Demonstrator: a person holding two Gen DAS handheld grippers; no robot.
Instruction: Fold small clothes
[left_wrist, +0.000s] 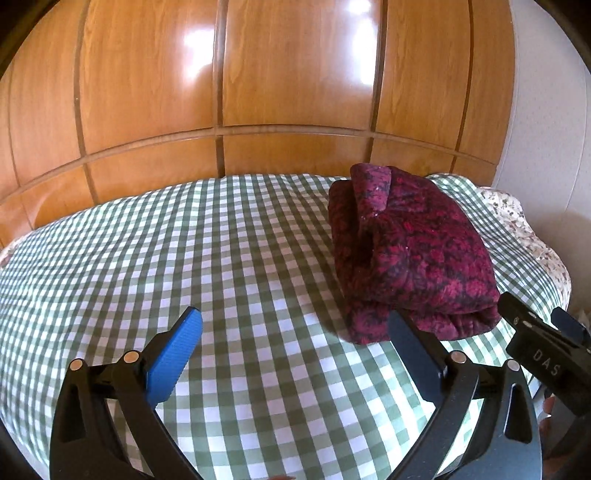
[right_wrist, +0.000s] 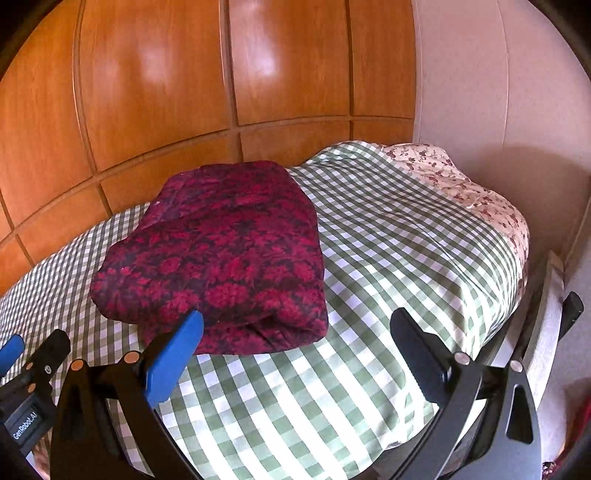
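Note:
A dark red patterned garment (left_wrist: 410, 254) lies folded into a thick bundle on the green-and-white checked bedspread (left_wrist: 207, 258). In the right wrist view the same garment (right_wrist: 225, 258) sits just beyond my fingers. My left gripper (left_wrist: 295, 321) stands open over bare bedspread, left of the bundle and holding nothing. My right gripper (right_wrist: 295, 321) is open too, a short way in front of the bundle's near edge, empty. The right gripper (left_wrist: 535, 325) shows at the right edge of the left wrist view, and the left gripper (right_wrist: 33, 350) at the lower left of the right wrist view.
A glossy wooden panelled wardrobe (left_wrist: 258, 85) rises behind the bed. A floral sheet (right_wrist: 461, 184) shows at the bed's far right corner, beside a pale wall (right_wrist: 480, 92). The bed's right edge (right_wrist: 517, 288) drops off toward a narrow gap.

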